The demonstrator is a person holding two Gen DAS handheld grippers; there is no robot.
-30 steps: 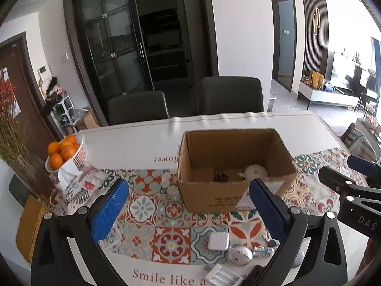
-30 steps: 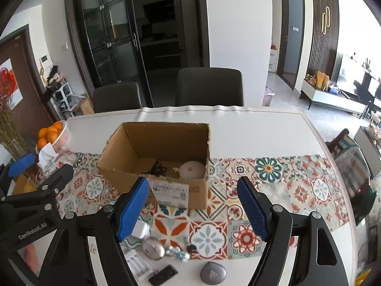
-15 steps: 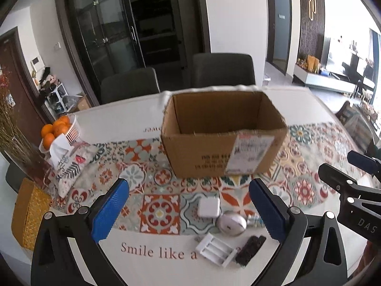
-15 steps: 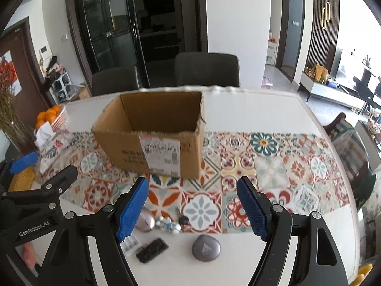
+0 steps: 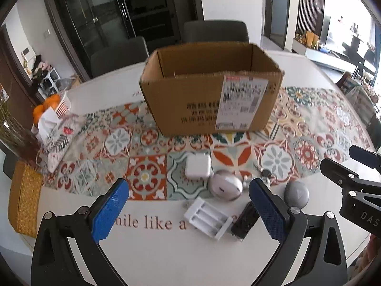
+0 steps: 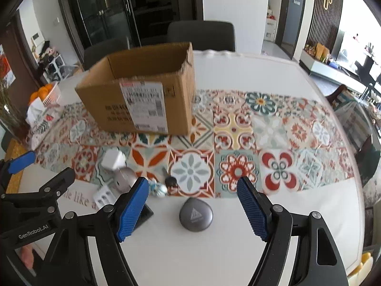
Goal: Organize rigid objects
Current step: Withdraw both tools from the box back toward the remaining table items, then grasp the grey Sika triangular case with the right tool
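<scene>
Left gripper [image 5: 188, 211]: fingers spread, empty, above white battery case [image 5: 209, 217]; right gripper [image 6: 193, 208]: fingers spread, empty, above grey pebble-shaped case [image 6: 195, 215]; cardboard box [image 5: 212, 88] beyond, upright.

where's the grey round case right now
The grey case lies on the bare white table in the right wrist view, centred between the open right gripper, just below the patterned runner.

Open cardboard box [image 5: 209, 100] upright on patterned runner, small gadgets (grey puck [image 6: 195, 214], white charger [image 5: 198, 166]) scattered before it
</scene>
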